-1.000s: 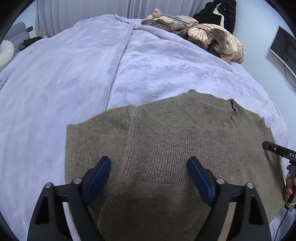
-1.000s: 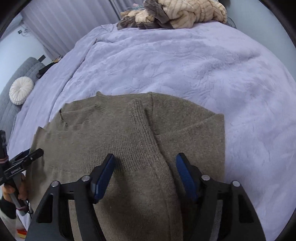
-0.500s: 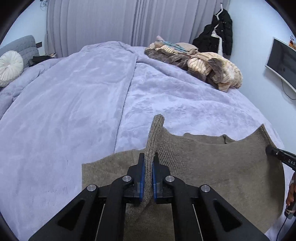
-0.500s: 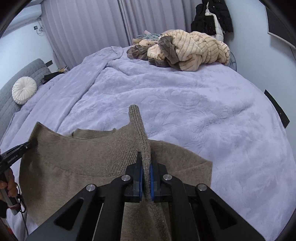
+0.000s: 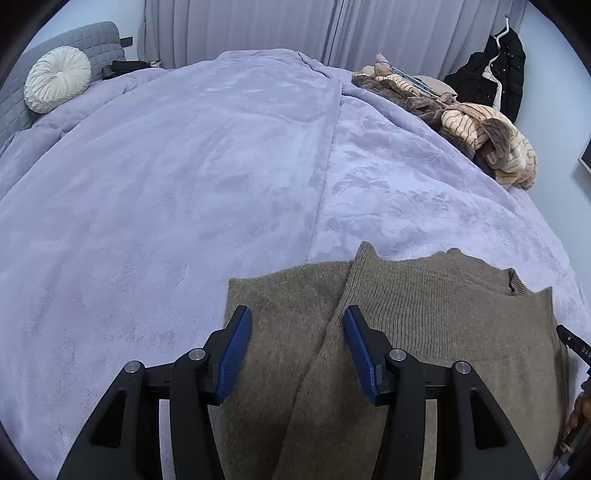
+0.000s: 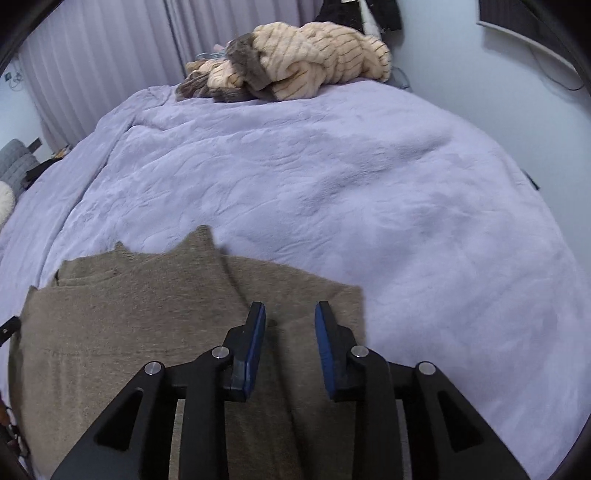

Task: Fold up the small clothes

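Cushion only in left view; sweater in both.

Lilac-blanketed bed, grey curtains

The sweater is laid flat on the blanket at the near edge of the bed. A folded strip of the sweater is seen running away from the cameras. The left gripper is positioned over the sweater's left part, the strip lying between its parted fingers. The right gripper is placed over the sweater's right part, close to its right edge. A pile of clothes is located at the far right of the bed. A round cushion is set at the far left, against a headboard. Curtains are hung behind the bed.
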Demonstrator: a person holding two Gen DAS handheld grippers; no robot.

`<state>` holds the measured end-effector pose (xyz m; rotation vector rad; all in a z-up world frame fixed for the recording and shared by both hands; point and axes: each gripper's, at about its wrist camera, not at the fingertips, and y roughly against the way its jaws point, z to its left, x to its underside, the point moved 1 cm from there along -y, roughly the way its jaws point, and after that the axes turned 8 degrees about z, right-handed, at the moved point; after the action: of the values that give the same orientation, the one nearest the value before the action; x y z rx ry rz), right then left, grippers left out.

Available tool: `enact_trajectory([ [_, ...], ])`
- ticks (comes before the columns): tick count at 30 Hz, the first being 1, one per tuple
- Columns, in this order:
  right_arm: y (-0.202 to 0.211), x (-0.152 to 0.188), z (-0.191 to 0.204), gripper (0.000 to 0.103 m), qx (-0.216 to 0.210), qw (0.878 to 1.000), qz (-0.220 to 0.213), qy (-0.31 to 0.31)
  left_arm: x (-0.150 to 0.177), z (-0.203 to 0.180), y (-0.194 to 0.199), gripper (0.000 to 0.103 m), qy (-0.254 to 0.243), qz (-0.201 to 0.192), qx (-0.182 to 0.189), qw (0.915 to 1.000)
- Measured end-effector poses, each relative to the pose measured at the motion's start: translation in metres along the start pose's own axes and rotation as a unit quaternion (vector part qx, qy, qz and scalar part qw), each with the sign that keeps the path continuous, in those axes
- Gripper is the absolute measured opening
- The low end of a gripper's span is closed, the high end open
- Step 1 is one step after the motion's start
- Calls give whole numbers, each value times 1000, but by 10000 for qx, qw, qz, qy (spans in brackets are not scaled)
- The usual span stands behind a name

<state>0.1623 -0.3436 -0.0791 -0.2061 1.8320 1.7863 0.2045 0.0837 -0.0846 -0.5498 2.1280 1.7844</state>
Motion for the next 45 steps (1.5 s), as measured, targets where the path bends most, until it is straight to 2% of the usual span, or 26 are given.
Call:
enact_trajectory([
  [1, 7, 3, -6, 32, -5, 10000, -41, -80, 3, 2, 7, 54, -16, 3, 36, 10000],
  [3, 21, 12, -16, 32, -274, 9994, -83, -197, 9, 6, 21, 54, -60, -48, 168, 9998],
  [6, 48, 32, -19, 32, -460, 9988, -162, -66, 22, 5, 46, 76, -103, -230, 431, 9988],
  [9, 67, 54, -9, 32, -795, 9966, -151, 131, 40, -13, 60, 76, -491, -252, 556, 9969],
  [11, 74, 70, -1, 32, -1042, 9942, -50, 246, 51, -24, 66, 76, -692, -344, 473, 9959],
  [13, 74, 85, 6, 32, -1166, 9923, 150, 386, 52, -28, 70, 76, -776, -616, 304, 9946],
  [17, 56, 105, 8, 32, -1195, 9901, 587, 439, 21, -3, 64, 76, -23, -789, 119, 9968],
  [18, 53, 107, 6, 32, -1187, 9901, 613, 422, 12, 5, 61, 76, 200, -691, -3, 9974],
  [19, 52, 108, 3, 32, -1202, 9903, 592, 365, 6, 10, 59, 76, 317, -577, 98, 9978],
  [21, 54, 110, -2, 32, -1181, 9912, 533, 265, -1, 9, 55, 76, 168, -293, 601, 9976],
  [22, 54, 111, -4, 32, -1191, 9913, 510, 214, -4, 4, 48, 77, -2, -38, 713, 9974],
  [23, 53, 112, -5, 32, -1227, 9910, 506, 169, -6, -3, 36, 77, -224, 267, 717, 9968],
  [26, 50, 114, -4, 32, -1209, 9914, 487, 81, -4, -23, 3, 77, -687, 728, 392, 9942],
  [27, 51, 115, -2, 34, -1185, 9919, 453, 74, -4, -28, -10, 76, -749, 886, 306, 9928],
  [29, 52, 117, 0, 37, -1159, 9923, 420, 122, -4, -35, -27, 41, -793, 1032, 296, 9910],
  [30, 53, 117, 1, 37, -1144, 9925, 411, 142, -4, -38, -27, 19, -834, 1014, 404, 9905],
  [31, 53, 116, 0, 37, -1141, 9925, 404, 158, -6, -42, -24, 8, -891, 911, 415, 9910],
  [33, 52, 116, -1, 37, -1170, 9923, 384, 157, -12, -48, -18, 8, -1082, 619, 197, 9920],
  [35, 48, 115, -1, 37, -1183, 9922, 367, 154, -22, -44, -19, 9, -1042, 473, -26, 9934],
  [40, 44, 118, 2, 37, -1088, 9934, 325, 167, -49, -9, -28, 9, 21, 575, 175, 9982],
  [42, 44, 119, -1, 37, -1149, 9927, 333, 123, -55, 9, -23, 9, 434, 572, 741, 9947],
  [44, 43, 118, -3, 37, -1220, 9919, 350, 76, -55, 27, -10, 11, 723, 426, 1081, 9906],
  [45, 43, 118, -3, 37, -1233, 9917, 356, 75, -54, 32, -5, 31, 781, 396, 1150, 9895],
])
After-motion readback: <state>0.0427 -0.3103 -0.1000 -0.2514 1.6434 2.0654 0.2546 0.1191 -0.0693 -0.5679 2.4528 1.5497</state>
